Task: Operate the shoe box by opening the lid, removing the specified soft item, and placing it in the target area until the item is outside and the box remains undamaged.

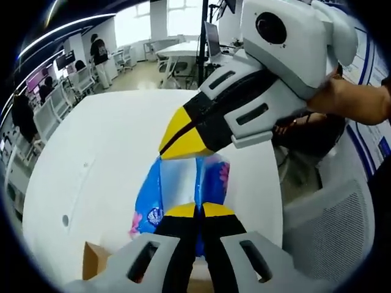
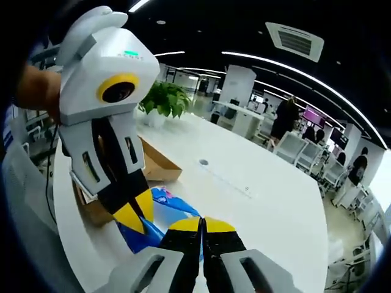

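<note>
Soft item: a blue plastic pack (image 1: pixel 183 189) with pink flower print, being held up over the white table (image 1: pixel 104 159), clear of the box. Left tongs (image 1: pixel 198 210), yellow-tipped with black jaws, are pressing together on the near edge of the pack in the left gripper view. Right tongs (image 1: pixel 183 137) are coming in from the upper right of that view, yellow tips meeting on the pack's far top edge, a person's hand (image 1: pixel 354 97) gripping the white housing behind them. In the right gripper view the right tongs (image 2: pixel 201 224) are closing tight with the blue pack (image 2: pixel 159 213) showing just to their left, and the left tongs (image 2: pixel 135 215) are reaching down from the upper left, pinching the same pack. Shoe box (image 2: pixel 156 162): brown cardboard, sitting on the table behind and beside the left tongs in the right gripper view; a corner of it (image 1: pixel 95 259) is showing at the lower left of the left gripper view, below the pack. Surroundings: a potted green plant (image 2: pixel 164 97) standing at the table's far end, people (image 2: pixel 284 119) standing among desks and chairs in the office beyond.
</note>
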Demonstrator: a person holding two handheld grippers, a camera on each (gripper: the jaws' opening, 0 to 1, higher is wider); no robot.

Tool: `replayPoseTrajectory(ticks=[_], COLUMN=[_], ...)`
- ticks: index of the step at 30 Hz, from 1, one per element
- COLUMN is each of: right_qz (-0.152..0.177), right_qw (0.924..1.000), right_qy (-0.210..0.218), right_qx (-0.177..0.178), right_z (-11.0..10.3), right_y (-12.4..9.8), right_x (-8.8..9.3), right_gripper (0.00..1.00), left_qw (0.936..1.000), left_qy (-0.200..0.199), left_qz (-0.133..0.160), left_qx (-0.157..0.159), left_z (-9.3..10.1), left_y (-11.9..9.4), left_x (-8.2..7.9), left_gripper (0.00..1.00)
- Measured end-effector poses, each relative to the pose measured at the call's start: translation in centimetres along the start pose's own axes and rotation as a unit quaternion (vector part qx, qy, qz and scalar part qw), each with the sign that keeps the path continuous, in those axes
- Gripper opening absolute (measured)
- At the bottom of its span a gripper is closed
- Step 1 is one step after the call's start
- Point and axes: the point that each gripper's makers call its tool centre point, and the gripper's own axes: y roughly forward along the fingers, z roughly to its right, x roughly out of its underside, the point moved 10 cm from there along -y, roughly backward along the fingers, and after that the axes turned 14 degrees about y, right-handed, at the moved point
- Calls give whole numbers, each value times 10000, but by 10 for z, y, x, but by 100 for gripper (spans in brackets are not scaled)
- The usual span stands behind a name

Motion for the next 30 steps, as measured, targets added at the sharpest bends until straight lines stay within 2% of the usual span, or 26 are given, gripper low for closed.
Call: replayPoseTrajectory(ticks=[13, 30], right_qz=[-96, -256], right_qw=[9996, 9984], right_qy=[169, 393], right_qx=[182, 304], right_z=[37, 78], right_y=[-3, 2], right_x=[12, 31], right_gripper=[0, 0], left_qw=[9998, 9994], left_qy=[-23, 29], left_qz=[145, 157], left_qx=[146, 297], left_z=[-14, -28], left_y=[40, 86], left_x=[-25, -44], left_gripper=[0, 0])
